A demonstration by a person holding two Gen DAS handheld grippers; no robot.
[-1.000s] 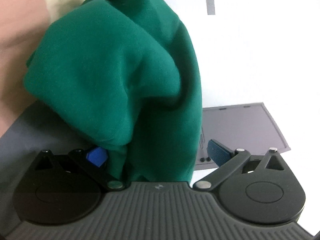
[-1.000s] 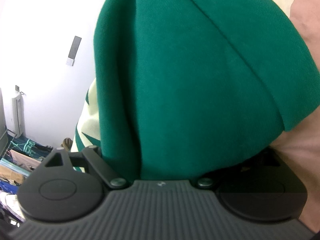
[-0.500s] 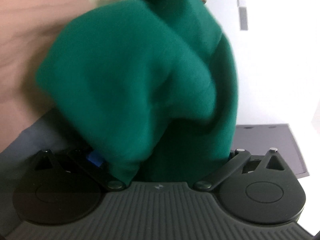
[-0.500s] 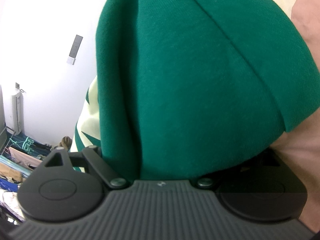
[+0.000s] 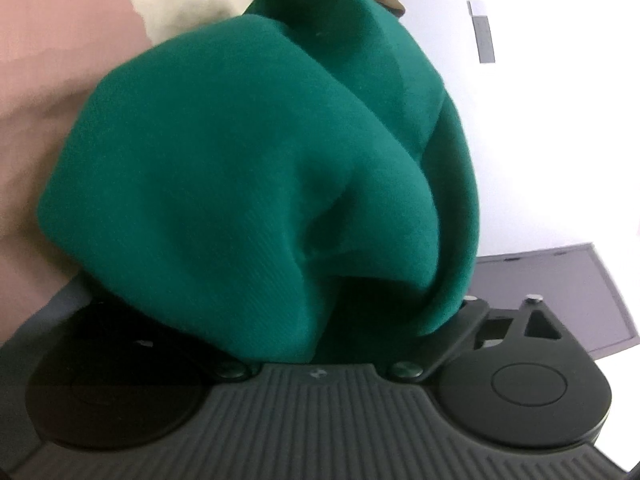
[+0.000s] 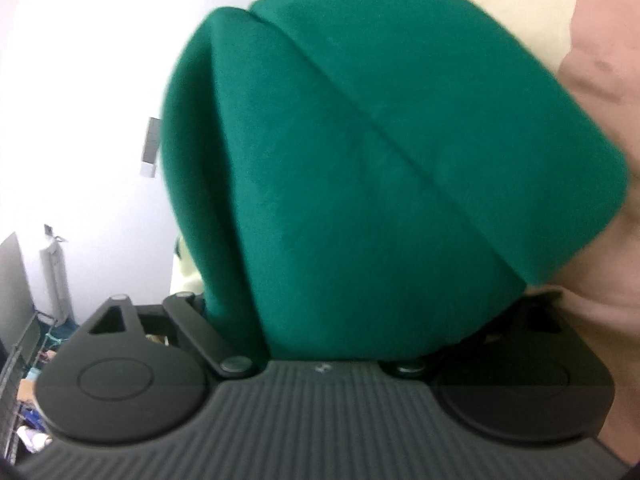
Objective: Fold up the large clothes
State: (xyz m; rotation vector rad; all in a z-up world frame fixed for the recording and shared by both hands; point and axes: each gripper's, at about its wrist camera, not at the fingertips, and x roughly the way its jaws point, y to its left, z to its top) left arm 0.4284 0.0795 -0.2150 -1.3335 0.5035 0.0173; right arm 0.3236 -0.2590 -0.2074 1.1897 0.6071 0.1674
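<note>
Though pads hidden, left jaws wide, just closing; right jaws opening; green garment (image 5: 240, 200) between both.

Pink cloth-covered surface (image 5: 36, 80) fills left side of left wrist view, right side of right wrist view; soft creases across it. Cream fabric (image 6: 520, 8) lies on it at far end, edge touching pink. Green garment (image 5: 240, 180) bunched in front, covering most of surface; contact with it not visible. Dark grey strip (image 5: 48, 320) runs along near lower edge of pink
</note>
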